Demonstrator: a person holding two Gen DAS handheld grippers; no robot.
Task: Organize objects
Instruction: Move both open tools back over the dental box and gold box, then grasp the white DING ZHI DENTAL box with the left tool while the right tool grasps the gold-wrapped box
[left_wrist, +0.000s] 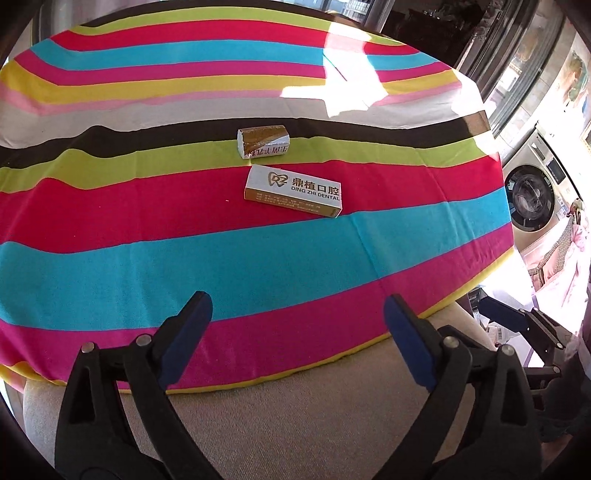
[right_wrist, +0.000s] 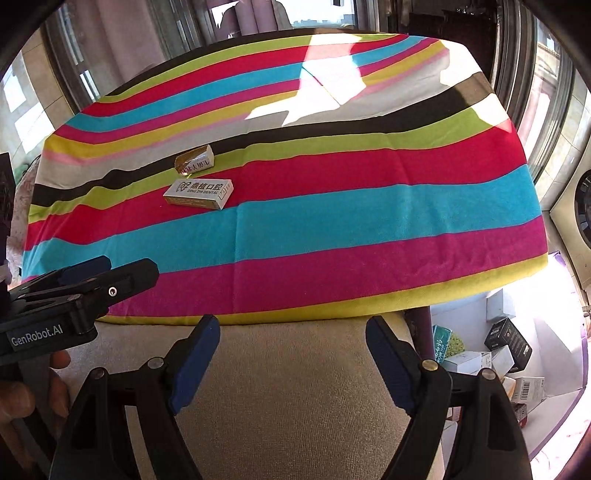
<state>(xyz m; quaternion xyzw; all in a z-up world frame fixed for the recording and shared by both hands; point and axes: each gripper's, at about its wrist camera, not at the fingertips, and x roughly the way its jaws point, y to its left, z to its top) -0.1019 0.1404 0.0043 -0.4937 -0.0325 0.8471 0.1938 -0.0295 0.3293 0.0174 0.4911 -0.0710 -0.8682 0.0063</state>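
Striped cloth (left_wrist: 147, 258) bears two rectangular, seemingly cardboard boxes (left_wrist: 293, 192); both tools (left_wrist: 297, 332) (right_wrist: 291, 354) gape empty.

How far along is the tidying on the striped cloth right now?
Looks done: the dental box and the gold-and-white packet lie close together mid-cloth. In hand: nothing; the left gripper and right gripper are open and empty. Left: apparently the boxes on the floor, though that is a guess.

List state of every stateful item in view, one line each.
left gripper: open, nothing between the pads.
right gripper: open, empty.
dental box: closed, lying flat on the striped cloth.
gold-and-silver box: lying flat, end crumpled, just behind the dental box, apart from it.
washing machine: door shut.
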